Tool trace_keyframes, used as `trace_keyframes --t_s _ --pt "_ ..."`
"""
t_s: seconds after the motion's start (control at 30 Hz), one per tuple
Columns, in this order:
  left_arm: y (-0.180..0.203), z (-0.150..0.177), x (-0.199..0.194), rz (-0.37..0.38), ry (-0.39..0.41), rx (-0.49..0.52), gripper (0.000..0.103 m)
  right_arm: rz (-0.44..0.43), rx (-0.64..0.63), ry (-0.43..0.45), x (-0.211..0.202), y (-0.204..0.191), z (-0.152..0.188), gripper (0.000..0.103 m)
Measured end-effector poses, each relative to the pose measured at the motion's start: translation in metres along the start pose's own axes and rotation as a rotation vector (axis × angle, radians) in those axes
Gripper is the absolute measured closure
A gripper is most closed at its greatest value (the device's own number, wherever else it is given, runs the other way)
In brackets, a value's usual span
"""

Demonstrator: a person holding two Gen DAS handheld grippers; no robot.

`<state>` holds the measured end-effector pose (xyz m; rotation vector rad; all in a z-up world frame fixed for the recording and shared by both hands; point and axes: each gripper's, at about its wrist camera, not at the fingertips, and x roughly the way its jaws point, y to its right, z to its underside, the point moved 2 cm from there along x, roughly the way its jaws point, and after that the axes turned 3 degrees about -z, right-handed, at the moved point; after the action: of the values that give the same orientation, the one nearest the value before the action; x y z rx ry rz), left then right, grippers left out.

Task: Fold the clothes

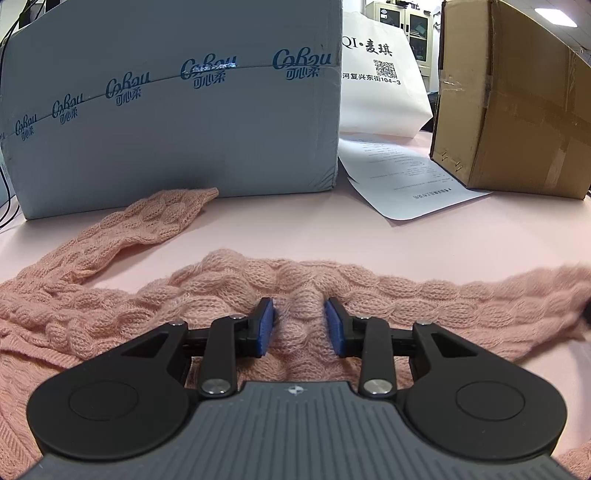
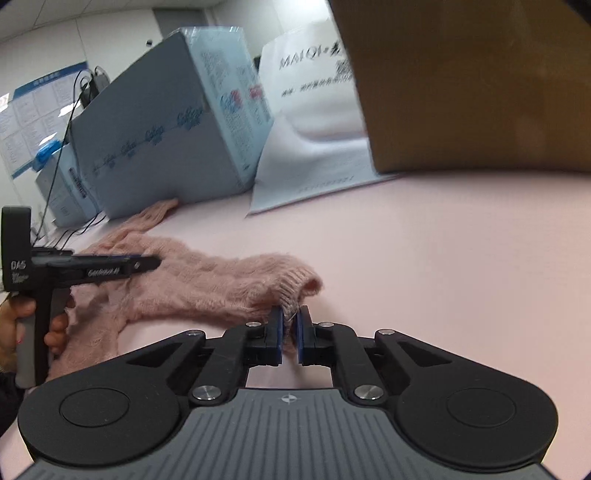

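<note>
Office: filing cabinets [image 1: 402,22] behind, wall notice board [image 2: 40,110], shipping cartons [image 1: 177,103], printed paper [image 1: 402,177] on desk [image 1: 461,240].

Each gripper, left gripper [image 1: 299,321] and right gripper [image 2: 290,325], has a ribbed grey body, two round black side housings, black linkage arms with silver pivot screws, and blue finger pads [image 1: 266,325] (white lettering, blurred, marks the left unit's side).

Pink table [image 1: 461,243] bears sweater [image 1: 424,295], boxes [image 1: 177,122], paper [image 1: 402,177].

The sweater [image 1: 258,288] lies on the table [image 1: 443,240], before 2 boxes. A printed sheet [image 1: 399,177] lies between the grey box [image 1: 177,110], left, and the cardboard box [image 1: 517,110], right.
</note>
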<state>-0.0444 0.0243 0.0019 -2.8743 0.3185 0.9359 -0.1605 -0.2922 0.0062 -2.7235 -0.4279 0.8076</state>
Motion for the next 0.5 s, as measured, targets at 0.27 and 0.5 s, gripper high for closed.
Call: trace_keyframes --t_s 0.27,0.5 --pt "0.001 0.000 0.001 0.000 0.000 0.010 0.071 0.076 0.136 -0.040 -0.007 0.026 0.000 0.097" --pt "0.001 0.000 0.000 -0.015 0.004 0.019 0.067 0.146 0.223 0.048 -0.026 0.047 -0.006 0.062"
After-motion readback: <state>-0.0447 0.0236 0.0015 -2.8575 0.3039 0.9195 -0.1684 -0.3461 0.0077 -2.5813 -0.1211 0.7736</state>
